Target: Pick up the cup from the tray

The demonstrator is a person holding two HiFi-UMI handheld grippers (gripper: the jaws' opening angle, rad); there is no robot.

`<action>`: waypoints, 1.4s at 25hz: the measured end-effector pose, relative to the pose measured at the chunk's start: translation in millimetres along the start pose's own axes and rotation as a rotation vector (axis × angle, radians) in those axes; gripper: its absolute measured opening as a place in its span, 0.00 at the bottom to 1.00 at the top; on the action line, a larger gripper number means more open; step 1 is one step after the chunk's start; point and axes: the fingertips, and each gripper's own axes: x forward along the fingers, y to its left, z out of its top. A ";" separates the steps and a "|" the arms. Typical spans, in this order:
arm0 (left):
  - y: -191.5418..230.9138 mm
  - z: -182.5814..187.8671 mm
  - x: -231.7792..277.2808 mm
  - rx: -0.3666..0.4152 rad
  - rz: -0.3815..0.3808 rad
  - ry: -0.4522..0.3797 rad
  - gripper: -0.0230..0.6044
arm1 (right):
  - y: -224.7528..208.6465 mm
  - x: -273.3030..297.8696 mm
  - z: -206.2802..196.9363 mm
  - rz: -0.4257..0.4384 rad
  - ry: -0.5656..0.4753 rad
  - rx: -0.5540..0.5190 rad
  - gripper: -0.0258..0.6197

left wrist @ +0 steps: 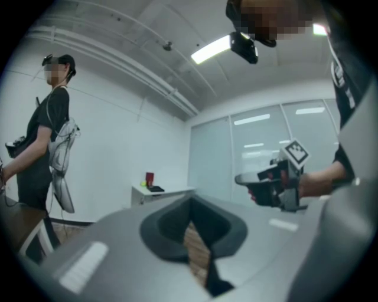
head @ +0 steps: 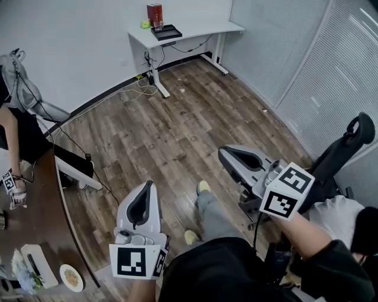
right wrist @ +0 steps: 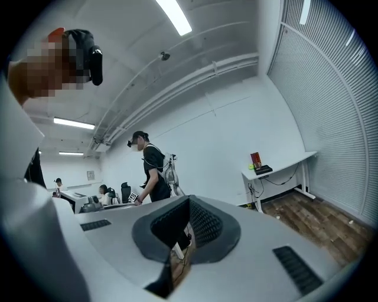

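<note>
From the head view, I am standing on the wood floor (head: 177, 124), well apart from the white table (head: 198, 30) at the far wall. The dark tray (head: 168, 32) lies on it. The cup (head: 158, 25) seems to be the small clear thing at the tray's back edge, just in front of a red box (head: 155, 12), though it is too small to be sure. A green thing (head: 145, 24) sits beside them. My left gripper (head: 148, 185) and right gripper (head: 223, 154) are both held out in front of me, pointing roughly level, jaws together and holding nothing.

In the left gripper view, the jaws of my left gripper (left wrist: 190, 203) meet at the tips with only floor showing through the slit. The table (left wrist: 174, 191) is far off, with the red box (left wrist: 149, 179) and tray (left wrist: 157, 189) as small shapes; I cannot pick out the cup here. My right gripper (left wrist: 276, 186) hangs off to the side.

In the right gripper view, my right gripper (right wrist: 189, 203) has its jaws closed on nothing. The table (right wrist: 286, 160) stands to the right, and another person (right wrist: 152, 171) is in the middle distance.

I judge the step in hand to be the approach. To do it well I should close the distance first. Then I should choose one gripper and open its jaws wide before reaching. I should come in level at the cup's side, clear of the red box, and close only once the cup sits squarely between the pads.
</note>
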 end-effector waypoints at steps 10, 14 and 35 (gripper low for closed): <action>15.6 4.8 9.5 0.013 0.004 -0.034 0.04 | -11.2 17.0 10.4 0.001 -0.032 0.003 0.05; 25.5 6.9 22.1 0.030 0.011 -0.034 0.04 | -20.9 29.5 17.8 0.013 -0.055 -0.016 0.05; 84.1 5.0 274.7 0.046 -0.037 0.056 0.04 | -233.1 178.4 55.4 0.041 -0.014 0.004 0.05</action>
